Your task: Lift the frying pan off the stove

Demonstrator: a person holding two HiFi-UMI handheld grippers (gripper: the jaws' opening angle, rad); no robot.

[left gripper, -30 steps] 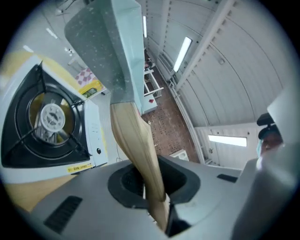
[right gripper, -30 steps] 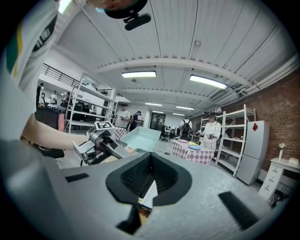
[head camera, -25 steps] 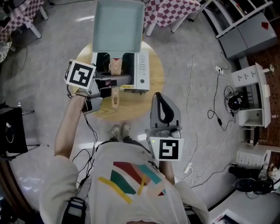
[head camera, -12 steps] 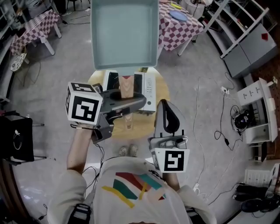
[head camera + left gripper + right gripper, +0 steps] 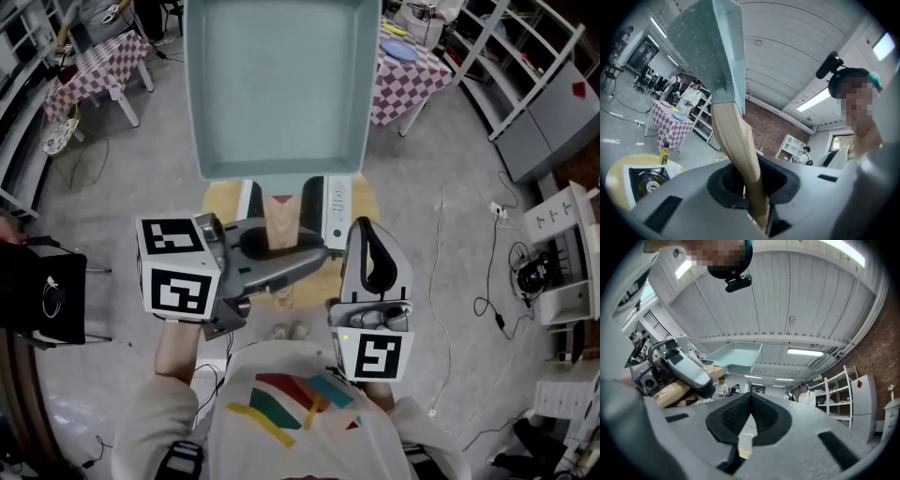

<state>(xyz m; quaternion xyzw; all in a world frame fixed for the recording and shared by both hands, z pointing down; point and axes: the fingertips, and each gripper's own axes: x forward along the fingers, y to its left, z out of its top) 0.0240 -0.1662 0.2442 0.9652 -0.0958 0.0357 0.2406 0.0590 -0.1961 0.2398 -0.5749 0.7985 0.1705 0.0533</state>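
A square pale-teal frying pan (image 5: 277, 84) with a wooden handle (image 5: 281, 214) hangs high in the air, close under the head camera. My left gripper (image 5: 292, 259) is shut on that handle, and the pan (image 5: 708, 47) towers above the jaws with the handle (image 5: 736, 150) wedged between them. Far below, the white stove (image 5: 335, 199) sits on a round wooden table (image 5: 217, 199), mostly hidden by the pan. The stove's burner (image 5: 644, 178) is bare. My right gripper (image 5: 367, 236) stands beside the left one, pointing up, shut on nothing. From there the pan (image 5: 736, 355) shows overhead.
A yellow oil bottle (image 5: 664, 152) stands on the table by the stove. Checkered tables (image 5: 403, 75) and white shelving (image 5: 525, 56) ring the room, and cables (image 5: 450, 272) trail over the concrete floor. A black case (image 5: 42, 300) sits at the left.
The pan has risen from just above the stove toward the head camera, carried by my left gripper. Both grippers have moved up; the pan now covers most of the stove.
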